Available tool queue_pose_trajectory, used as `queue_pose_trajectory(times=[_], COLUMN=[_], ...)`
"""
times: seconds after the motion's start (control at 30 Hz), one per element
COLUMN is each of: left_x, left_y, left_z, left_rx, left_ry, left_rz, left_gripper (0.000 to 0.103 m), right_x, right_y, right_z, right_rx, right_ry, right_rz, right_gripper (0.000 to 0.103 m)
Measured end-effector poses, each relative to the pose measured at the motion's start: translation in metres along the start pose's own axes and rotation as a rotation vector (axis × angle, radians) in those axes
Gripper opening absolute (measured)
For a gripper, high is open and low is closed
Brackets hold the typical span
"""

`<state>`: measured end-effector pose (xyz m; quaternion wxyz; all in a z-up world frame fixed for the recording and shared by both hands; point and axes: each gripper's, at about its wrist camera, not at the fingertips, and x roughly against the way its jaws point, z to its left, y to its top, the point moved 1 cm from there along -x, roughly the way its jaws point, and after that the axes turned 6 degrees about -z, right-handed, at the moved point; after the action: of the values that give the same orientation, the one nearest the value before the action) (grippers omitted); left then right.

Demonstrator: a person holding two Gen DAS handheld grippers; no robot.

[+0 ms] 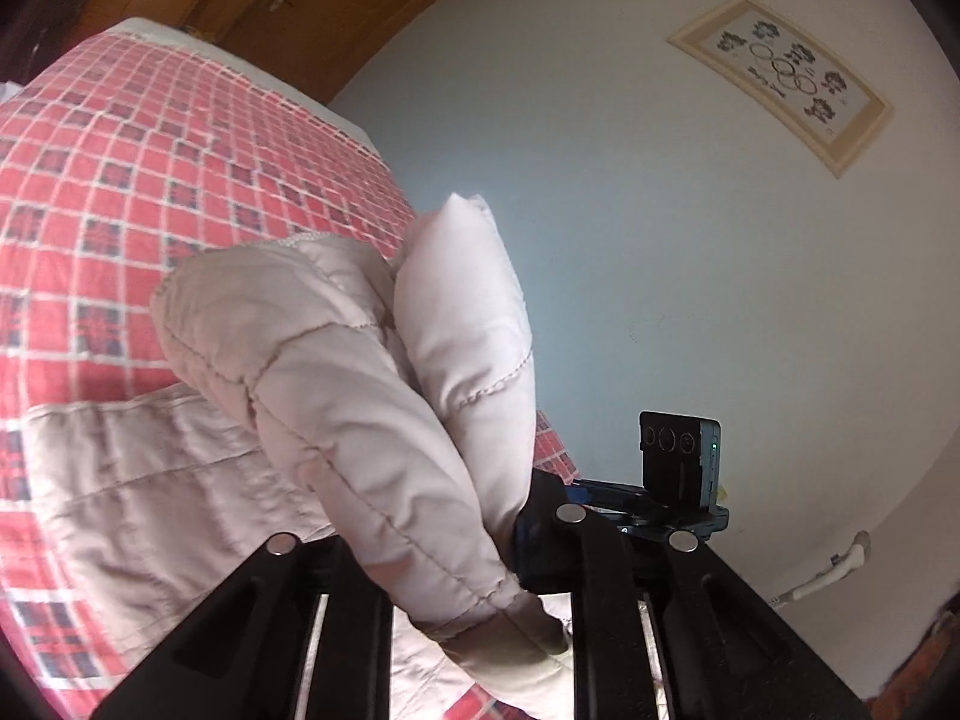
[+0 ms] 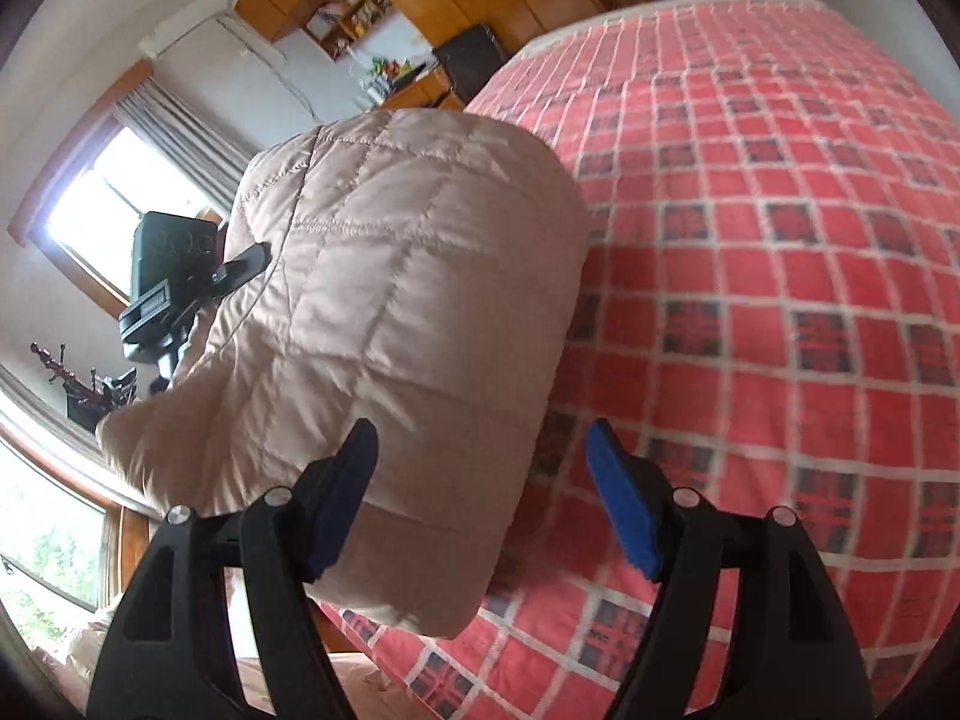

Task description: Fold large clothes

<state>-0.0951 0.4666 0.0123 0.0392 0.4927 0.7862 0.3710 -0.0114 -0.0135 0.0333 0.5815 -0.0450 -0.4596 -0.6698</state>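
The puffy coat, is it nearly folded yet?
Partly. The coat already looks bundled into a thick roll on the checked bedspread. The left gripper is clamped on a bunched part of it, lifted off the bed. The right gripper is open beside the roll, holding nothing. Left to do: lay that lifted part down and tidy the bundle.

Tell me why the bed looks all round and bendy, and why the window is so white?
Both wrist views use fisheye lenses, which bulge the red checked bedspread and curve its straight lines; in the right wrist view daylight overexposes the bright window, and the beige quilted puffy jacket looks slightly motion-blurred.
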Motion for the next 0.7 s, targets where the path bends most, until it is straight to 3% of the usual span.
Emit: queue_pose_trajectory(times=[0.23,0.37,0.53,0.57,0.7], left_x=[0.018,0.02,0.027,0.031,0.063], left_y=[-0.023,-0.033,-0.04,-0.04,-0.041], left_z=[0.081,0.106,0.115,0.114,0.1], left_rx=[0.14,0.166,0.192,0.204,0.207], left_ry=[-0.001,0.009,0.038,0.055,0.169], left_rz=[-0.017,0.0,0.004,0.002,-0.059], left_gripper=[0.017,0.02,0.034,0.041,0.047], right_x=[-0.044,-0.057,-0.075,-0.077,-0.084], right_y=[-0.011,-0.015,-0.026,-0.027,-0.028], right_z=[0.018,0.031,0.045,0.047,0.047], right_rx=[0.031,0.045,0.088,0.092,0.11], right_ry=[0.002,-0.002,-0.08,-0.089,-0.107], right_rz=[0.095,0.122,0.144,0.147,0.146], right_gripper=[0.072,0.072,0.076,0.076,0.076])
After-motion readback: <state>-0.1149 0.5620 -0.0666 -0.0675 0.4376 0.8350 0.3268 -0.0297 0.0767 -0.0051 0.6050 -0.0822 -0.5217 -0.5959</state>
